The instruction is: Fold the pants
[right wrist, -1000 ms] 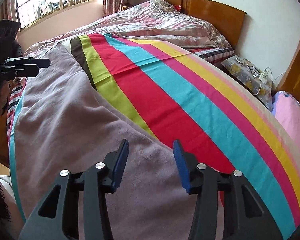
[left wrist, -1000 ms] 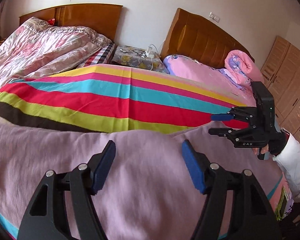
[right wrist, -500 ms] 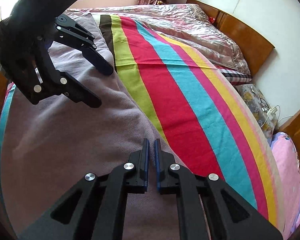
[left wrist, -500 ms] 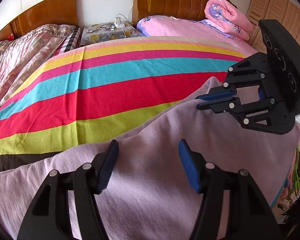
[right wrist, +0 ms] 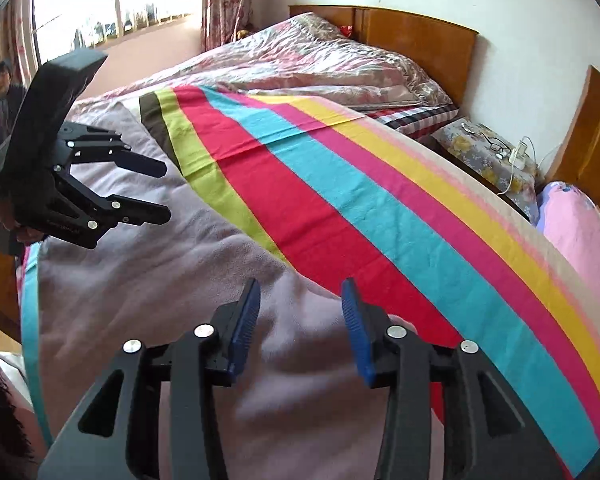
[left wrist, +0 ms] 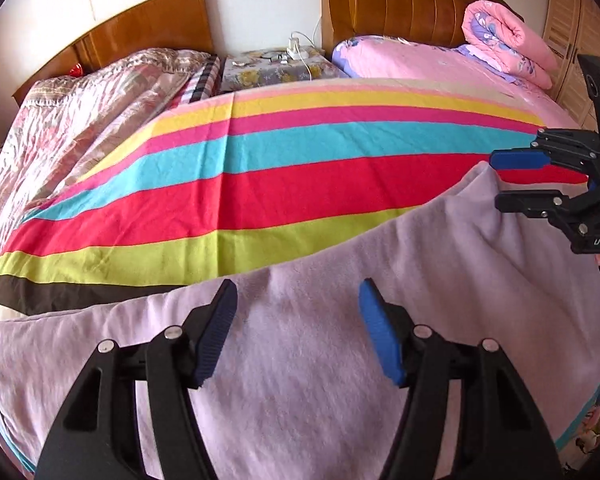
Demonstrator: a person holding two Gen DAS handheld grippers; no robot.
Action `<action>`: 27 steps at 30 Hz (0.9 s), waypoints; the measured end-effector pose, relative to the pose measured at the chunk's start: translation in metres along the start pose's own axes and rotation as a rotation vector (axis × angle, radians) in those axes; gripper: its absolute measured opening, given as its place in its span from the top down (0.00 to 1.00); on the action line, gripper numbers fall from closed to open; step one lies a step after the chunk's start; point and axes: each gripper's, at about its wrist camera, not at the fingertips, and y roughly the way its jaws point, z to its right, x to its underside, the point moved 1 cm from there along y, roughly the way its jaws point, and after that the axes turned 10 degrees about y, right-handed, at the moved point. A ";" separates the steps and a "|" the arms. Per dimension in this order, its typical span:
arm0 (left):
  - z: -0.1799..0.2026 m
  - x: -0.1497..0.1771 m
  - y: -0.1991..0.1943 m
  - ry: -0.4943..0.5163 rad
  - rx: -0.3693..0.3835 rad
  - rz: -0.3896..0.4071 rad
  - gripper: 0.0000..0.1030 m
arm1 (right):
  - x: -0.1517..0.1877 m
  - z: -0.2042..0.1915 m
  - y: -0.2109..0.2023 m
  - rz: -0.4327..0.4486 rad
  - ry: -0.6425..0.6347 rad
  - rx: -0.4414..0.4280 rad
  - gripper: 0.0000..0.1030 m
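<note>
Beyond both sets of jaws runs the striped sheet (left wrist: 260,184), spread across the bed, with its brown and lime bands nearest your fingertips. Past it, well apart from either gripper, lie a floral quilt (left wrist: 80,120) off to the left and a pink roll of bedding (left wrist: 504,44) against the far headboard.

Under and just ahead of your jaws lie the pants (left wrist: 300,360), a wide mauve sheet of soft cloth laid over the near edge of the stripes. They look mostly flat, with one raised corner at the far right (left wrist: 480,184) and shallow wrinkles around it. You cannot pick out legs or waistband from here, so whether a first fold is already in is hard to judge; the cloth reads as one broad layer, and most of the folding seems still ahead.

Your left gripper (left wrist: 296,328) hovers over the middle of the cloth, jaws spread wide with nothing between them. Your right gripper (right wrist: 300,316) sits above that raised corner, jaws parted and also holding nothing; in the left view (left wrist: 496,180) the cloth's peak sits right at its fingertips, perhaps brushing them.

The likely next step is closing on an edge with each hand, then carrying it over. Thick fleece-like fabric may bunch, so take a shallow bite.
</note>
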 end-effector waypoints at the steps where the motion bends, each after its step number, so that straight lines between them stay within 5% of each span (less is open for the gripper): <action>1: 0.000 0.005 -0.014 -0.023 0.006 0.030 0.35 | 0.008 0.008 -0.013 0.008 0.040 0.018 0.56; 6: 0.004 0.052 -0.063 -0.122 -0.018 0.099 0.29 | 0.083 0.041 -0.079 0.007 0.313 0.122 0.55; 14: 0.005 0.139 -0.105 -0.366 0.049 0.175 0.26 | 0.247 0.086 -0.223 0.171 0.802 0.415 0.54; 19: 0.018 0.150 -0.110 -0.376 0.063 0.187 0.25 | 0.306 0.086 -0.256 0.243 0.956 0.426 0.54; 27: 0.035 0.148 -0.129 -0.354 0.062 0.230 0.24 | 0.307 0.100 -0.245 0.334 1.039 0.261 0.54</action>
